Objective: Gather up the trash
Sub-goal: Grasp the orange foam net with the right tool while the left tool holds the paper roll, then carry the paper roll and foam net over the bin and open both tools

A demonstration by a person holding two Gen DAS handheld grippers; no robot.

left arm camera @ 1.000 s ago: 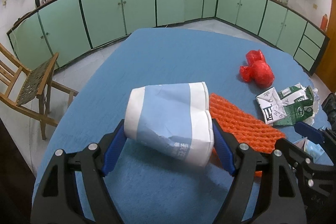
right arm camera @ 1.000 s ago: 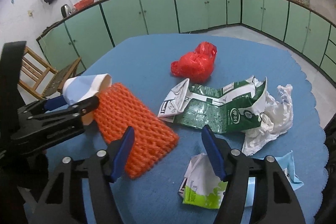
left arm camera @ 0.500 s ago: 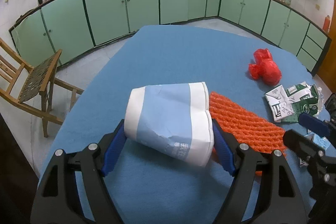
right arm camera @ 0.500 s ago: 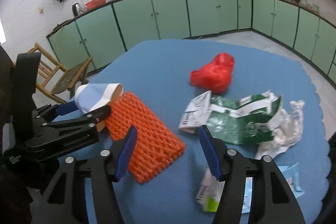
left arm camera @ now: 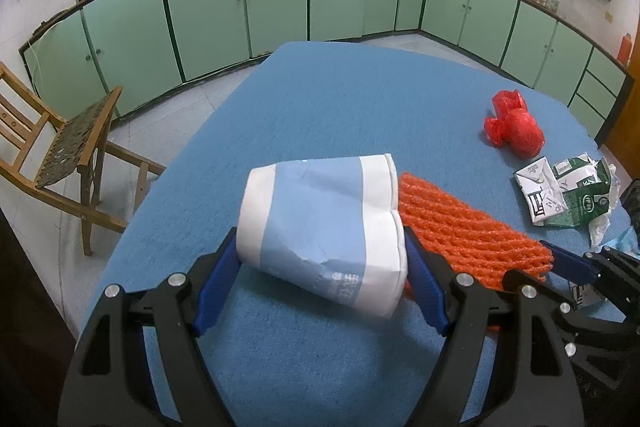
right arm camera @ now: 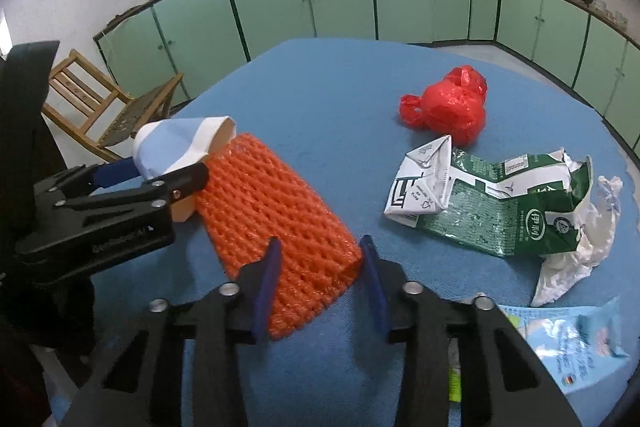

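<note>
My left gripper (left arm camera: pixel 320 247) is shut on a crushed white and blue paper cup (left arm camera: pixel 320 219), held on its side just above the blue table (left arm camera: pixel 340 107). An orange foam net (right arm camera: pixel 272 211) lies flat on the table beside the cup, its far end touching the cup's rim. My right gripper (right arm camera: pixel 320 247) straddles the net's near end. Its jaws are closing, with the blue pads close along the net's two sides, and the net shows no squeeze. The left wrist view shows that gripper (left arm camera: pixel 580 259) at the net's (left arm camera: pixel 460 227) right end.
A knotted red plastic bag (right arm camera: pixel 452 107) sits farther back on the table. A torn green and white carton (right arm camera: pixel 500 199), crumpled white paper (right arm camera: pixel 580 259) and a light blue packet (right arm camera: pixel 560 339) lie to the right. A wooden chair (left arm camera: pixel 68 147) stands left of the table.
My right gripper slid left from the wrappers to the net's near end, and its jaws narrowed around it. The left gripper kept still, holding the cup.
</note>
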